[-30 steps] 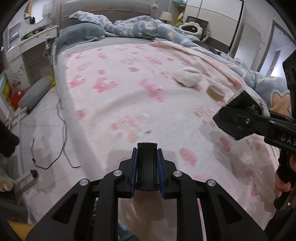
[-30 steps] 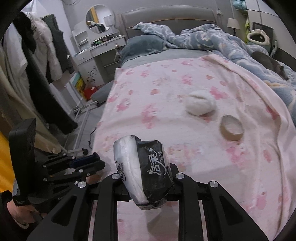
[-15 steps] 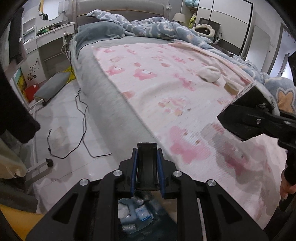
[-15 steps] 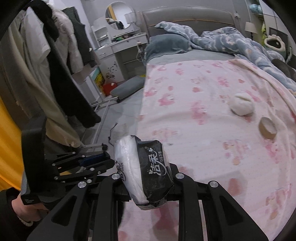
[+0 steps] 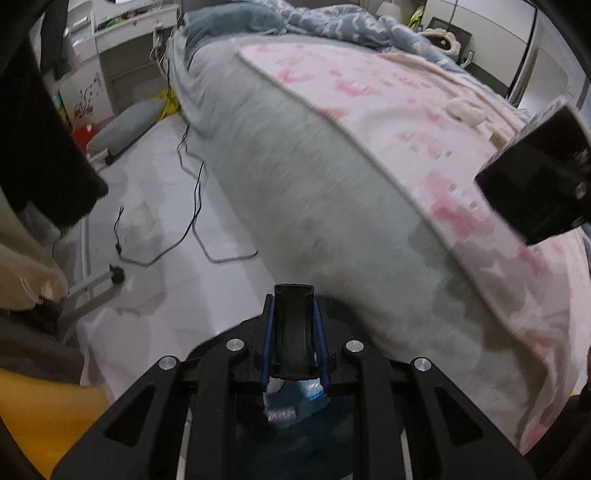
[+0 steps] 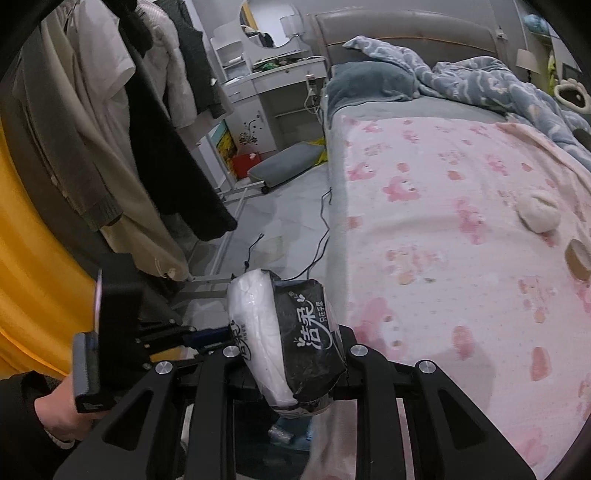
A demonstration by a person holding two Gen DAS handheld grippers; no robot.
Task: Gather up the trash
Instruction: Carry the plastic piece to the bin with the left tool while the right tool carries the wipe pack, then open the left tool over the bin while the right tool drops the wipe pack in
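While right gripper (image 6: 291,354) clamps crinkly tissue pack (image 6: 286,339) | left gripper (image 5: 294,332) closed

The right gripper (image 6: 291,347) is level with its jaws clamped. The left gripper (image 5: 294,338) points forward and slightly down, jaws pressed together with no gap; in the right wrist view it sits low at the left, gripped by the person's left hand (image 6: 61,415), apparently bare below a dark sleeve.

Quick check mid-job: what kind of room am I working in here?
A lived-in bedroom: a bed with pink blanket and padded headboard, a dressing table with round mirror, and coats hanging alongside.
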